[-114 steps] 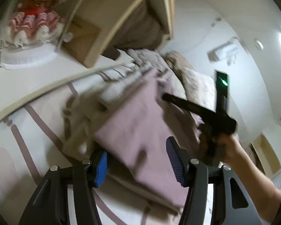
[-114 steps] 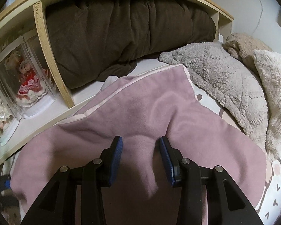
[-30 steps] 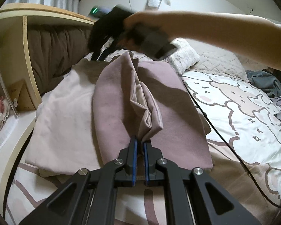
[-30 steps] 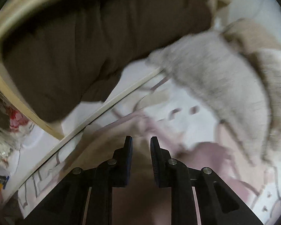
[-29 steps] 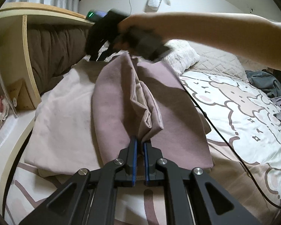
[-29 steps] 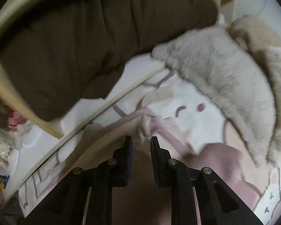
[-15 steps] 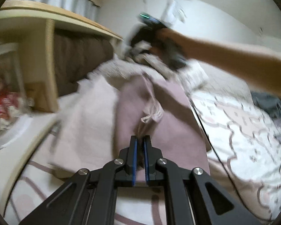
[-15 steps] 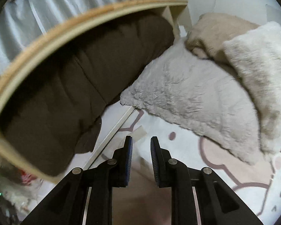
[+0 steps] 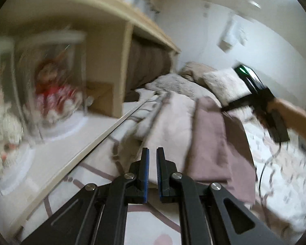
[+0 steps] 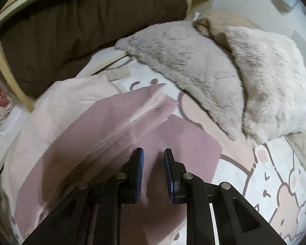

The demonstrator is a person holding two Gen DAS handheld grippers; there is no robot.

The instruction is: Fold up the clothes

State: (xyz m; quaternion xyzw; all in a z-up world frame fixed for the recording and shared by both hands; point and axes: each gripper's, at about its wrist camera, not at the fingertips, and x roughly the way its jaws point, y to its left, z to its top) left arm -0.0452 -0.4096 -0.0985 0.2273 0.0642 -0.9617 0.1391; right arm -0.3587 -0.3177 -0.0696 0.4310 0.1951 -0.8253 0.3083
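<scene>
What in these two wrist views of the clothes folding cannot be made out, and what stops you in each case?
- Left wrist view: the red doll in its case is smeared by motion blur.
- Left wrist view: the right gripper is blurred and edge-on, so its opening is unclear.
- Right wrist view: the mauve garment has its near end hidden behind the gripper body and frame edge; its folded edge is blurred.
- Garment type: unclear in both views.

Left claw (image 9: pixel 151 152) narrowly parted, empty; right claw (image 10: pixel 153 153) slightly wider, also empty
</scene>
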